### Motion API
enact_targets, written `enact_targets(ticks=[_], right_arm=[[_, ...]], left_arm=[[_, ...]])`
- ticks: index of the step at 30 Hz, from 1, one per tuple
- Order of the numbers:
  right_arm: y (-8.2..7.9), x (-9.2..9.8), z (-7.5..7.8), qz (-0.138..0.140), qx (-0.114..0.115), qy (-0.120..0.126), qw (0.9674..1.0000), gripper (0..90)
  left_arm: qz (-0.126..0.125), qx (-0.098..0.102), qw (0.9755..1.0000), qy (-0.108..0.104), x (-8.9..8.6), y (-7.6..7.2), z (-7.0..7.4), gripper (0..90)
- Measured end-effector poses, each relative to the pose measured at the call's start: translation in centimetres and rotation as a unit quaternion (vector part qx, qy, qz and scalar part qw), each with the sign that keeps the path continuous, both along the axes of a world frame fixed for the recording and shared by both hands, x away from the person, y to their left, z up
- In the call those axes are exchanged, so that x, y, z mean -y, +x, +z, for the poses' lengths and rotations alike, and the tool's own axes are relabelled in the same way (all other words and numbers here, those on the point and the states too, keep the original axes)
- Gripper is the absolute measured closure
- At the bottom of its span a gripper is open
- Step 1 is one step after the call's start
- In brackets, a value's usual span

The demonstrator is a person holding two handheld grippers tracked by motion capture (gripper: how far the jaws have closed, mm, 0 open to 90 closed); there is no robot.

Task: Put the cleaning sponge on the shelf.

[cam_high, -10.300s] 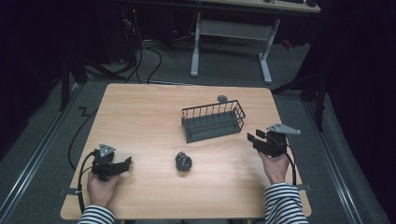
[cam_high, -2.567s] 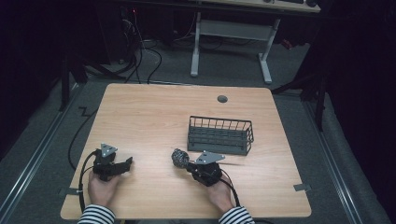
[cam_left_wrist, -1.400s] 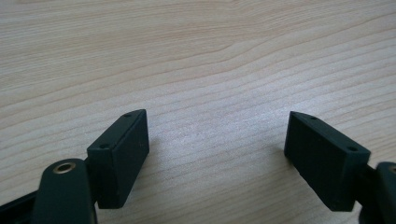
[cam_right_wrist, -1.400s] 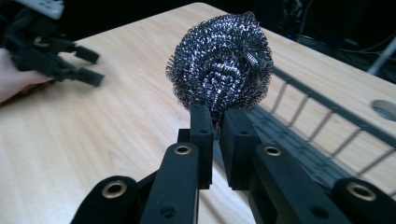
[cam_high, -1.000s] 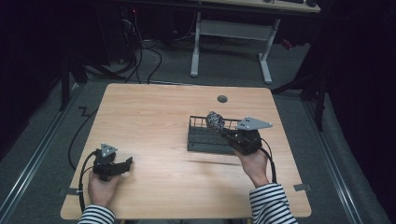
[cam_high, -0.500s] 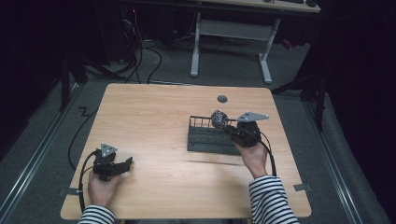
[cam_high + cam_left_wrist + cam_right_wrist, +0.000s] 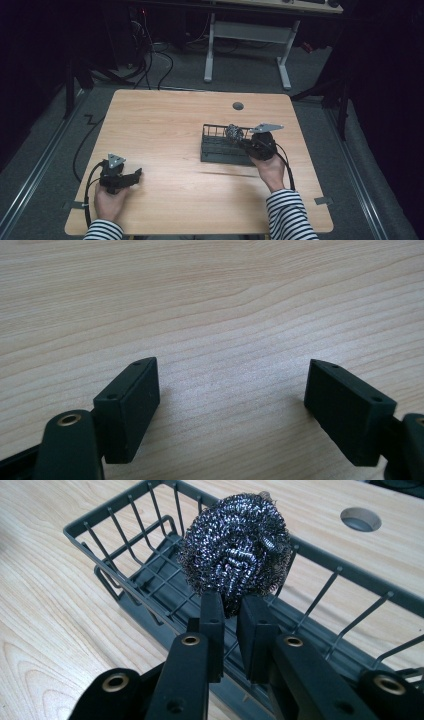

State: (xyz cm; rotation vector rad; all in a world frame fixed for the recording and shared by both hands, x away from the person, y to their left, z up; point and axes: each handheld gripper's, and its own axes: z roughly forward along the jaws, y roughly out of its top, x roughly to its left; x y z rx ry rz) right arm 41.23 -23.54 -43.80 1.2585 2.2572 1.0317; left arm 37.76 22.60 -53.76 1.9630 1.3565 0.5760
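Observation:
A steel wool scouring ball is held above the inside of a dark grey wire basket, with my right gripper shut on its lower edge. From above, the scouring ball hangs over the right half of the wire basket, and the right gripper comes in from the basket's right side. My left gripper rests near the table's front left, open, nothing between its fingers but bare wood.
A round cable hole lies in the tabletop behind the basket. The wooden table has open surface on its left and middle. Behind it stand a desk frame and floor cables.
The right gripper picked the scouring ball off the table's middle and carried it right and back over the basket; in the last half second it sank slightly. The left gripper stayed put.

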Motion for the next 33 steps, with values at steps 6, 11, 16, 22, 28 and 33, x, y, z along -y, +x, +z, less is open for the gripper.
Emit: enact_targets(ticks=[6,11,16,22,28,33], right_arm=[[-0.1,0.2,0.0,-0.009,0.006,0.001,0.9999,68.5],[-0.2,0.4,0.3,-0.014,0.008,0.009,0.9998,56.4],[-0.5,0.5,0.5,-0.014,0.020,0.010,0.9997,49.0],[-1.1,0.8,1.3,-0.019,0.041,0.026,0.9986,46.1],[-2.0,1.6,2.1,-0.028,0.053,0.037,0.9975,46.1],[-2.9,2.2,2.8,-0.028,0.065,0.044,0.9965,46.1]], left_arm=[[0.000,0.000,1.0000,0.000,0.0,0.0,0.0,22.5],[0.000,0.000,1.0000,0.000,0.0,0.0,0.0,22.5],[0.000,0.000,1.0000,-0.001,0.0,0.0,0.0,22.5],[0.000,0.000,1.0000,-0.001,0.0,0.0,0.0,22.5],[-0.001,0.000,1.0000,-0.001,0.0,0.0,0.0,22.4],[-0.001,0.000,1.0000,-0.002,0.0,0.0,0.0,22.4]])
